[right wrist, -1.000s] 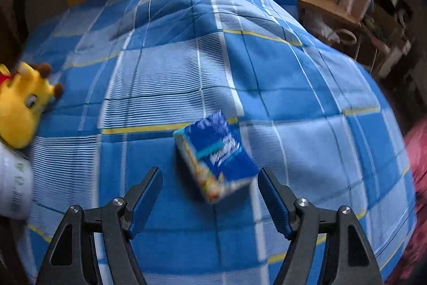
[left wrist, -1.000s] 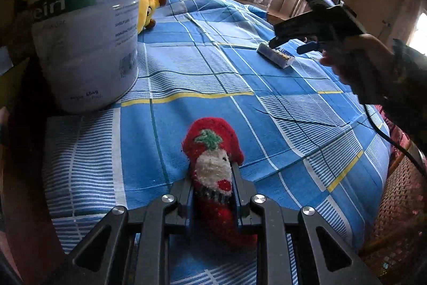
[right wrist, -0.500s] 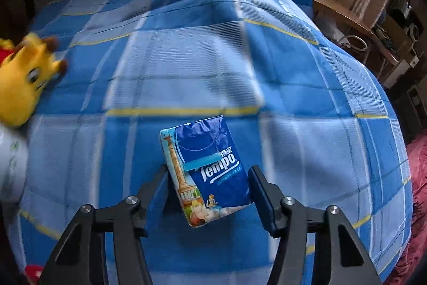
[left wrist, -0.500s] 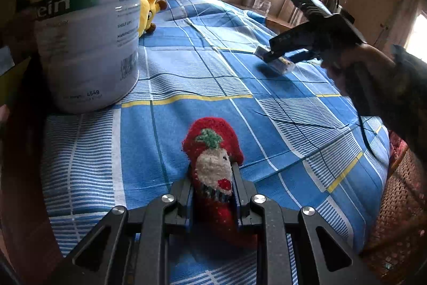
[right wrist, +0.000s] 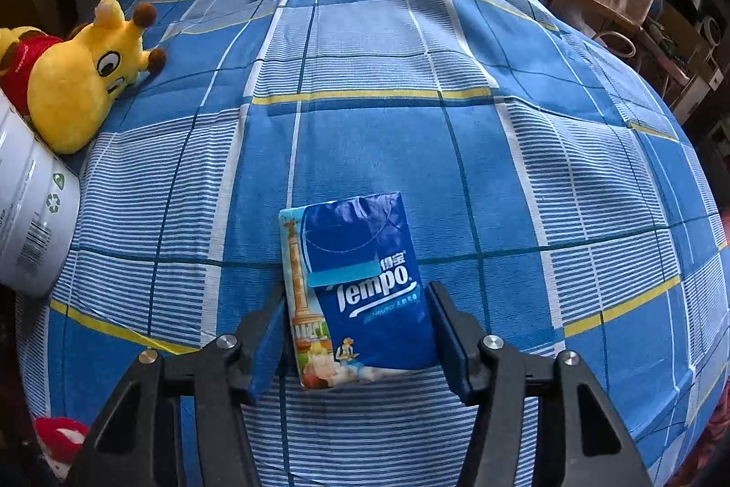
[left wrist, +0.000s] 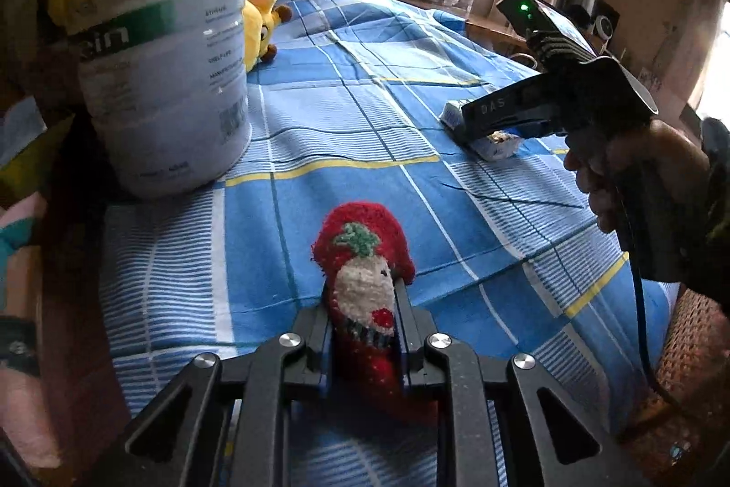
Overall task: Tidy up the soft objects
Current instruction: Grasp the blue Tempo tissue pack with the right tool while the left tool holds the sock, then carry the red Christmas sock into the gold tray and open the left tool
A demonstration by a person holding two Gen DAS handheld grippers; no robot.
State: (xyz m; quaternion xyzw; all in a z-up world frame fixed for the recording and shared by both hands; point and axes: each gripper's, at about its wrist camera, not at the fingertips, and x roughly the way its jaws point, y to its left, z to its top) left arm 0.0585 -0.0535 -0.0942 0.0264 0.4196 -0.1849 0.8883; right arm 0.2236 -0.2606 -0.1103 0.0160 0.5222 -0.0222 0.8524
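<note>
Fuzzy red knit sock (left wrist: pixel 365 295) sits pinched in our left gripper (left wrist: pixel 362 332); our right gripper (right wrist: pixel 356 332) brackets a glossy rectangular tissue pack (right wrist: pixel 360 281) lying on the checked bedspread (right wrist: pixel 388 149), contact unclear. Plush giraffe (right wrist: pixel 82 76) partly hidden behind the tin (left wrist: pixel 169 62).

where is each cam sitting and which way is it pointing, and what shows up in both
Left wrist: sits on the left hand-held gripper, looking along the bed; its fingers clamp a red Christmas sock. The right hand and its tool show at right.
Right wrist: sits on the right hand-held gripper, looking down at the plaid bedsheet; its fingers flank a Tempo tissue pack.
Shared: tissue pack, yellow plush toy, white protein can, sock, bedsheet.
</note>
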